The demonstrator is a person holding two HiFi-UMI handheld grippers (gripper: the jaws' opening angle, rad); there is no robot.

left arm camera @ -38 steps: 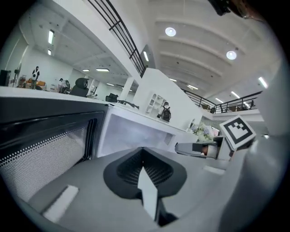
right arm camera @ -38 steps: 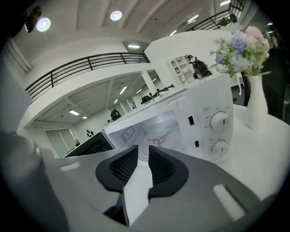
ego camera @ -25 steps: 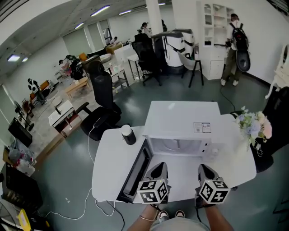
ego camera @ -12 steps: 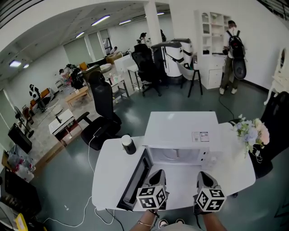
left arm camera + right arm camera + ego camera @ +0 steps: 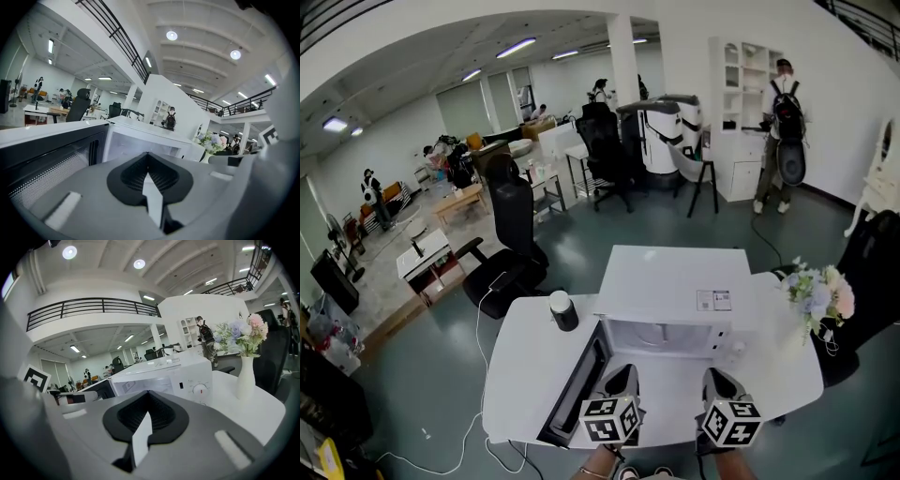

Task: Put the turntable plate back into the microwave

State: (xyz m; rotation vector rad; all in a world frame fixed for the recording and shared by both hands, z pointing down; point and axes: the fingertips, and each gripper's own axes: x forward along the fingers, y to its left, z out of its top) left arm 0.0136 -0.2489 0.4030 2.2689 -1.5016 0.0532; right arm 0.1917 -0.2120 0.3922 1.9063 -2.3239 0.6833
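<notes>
A white microwave [image 5: 675, 277] stands on the white table [image 5: 525, 361] with its dark door [image 5: 577, 380] swung open to the left. A pale round shape [image 5: 661, 333] lies on the cavity floor; it looks like the turntable plate. My left gripper [image 5: 622, 373] and right gripper [image 5: 717, 375] hover side by side in front of the opening, both shut with nothing between the jaws. The left gripper [image 5: 148, 157] faces the cavity [image 5: 140, 143] with the door [image 5: 51, 154] at its left. The right gripper [image 5: 149, 394] faces the microwave [image 5: 159, 371] and its control dial [image 5: 200, 389].
A white vase of flowers [image 5: 820, 291] [image 5: 246, 366] stands at the table's right end. A black-and-white cylinder [image 5: 563, 309] sits left of the microwave. Behind the table are a black office chair [image 5: 511, 234], desks, and a person with a backpack [image 5: 783, 122].
The head view has tipped up a little, so the table and microwave sit lower in the picture. Both grippers stay shut in front of the microwave.
</notes>
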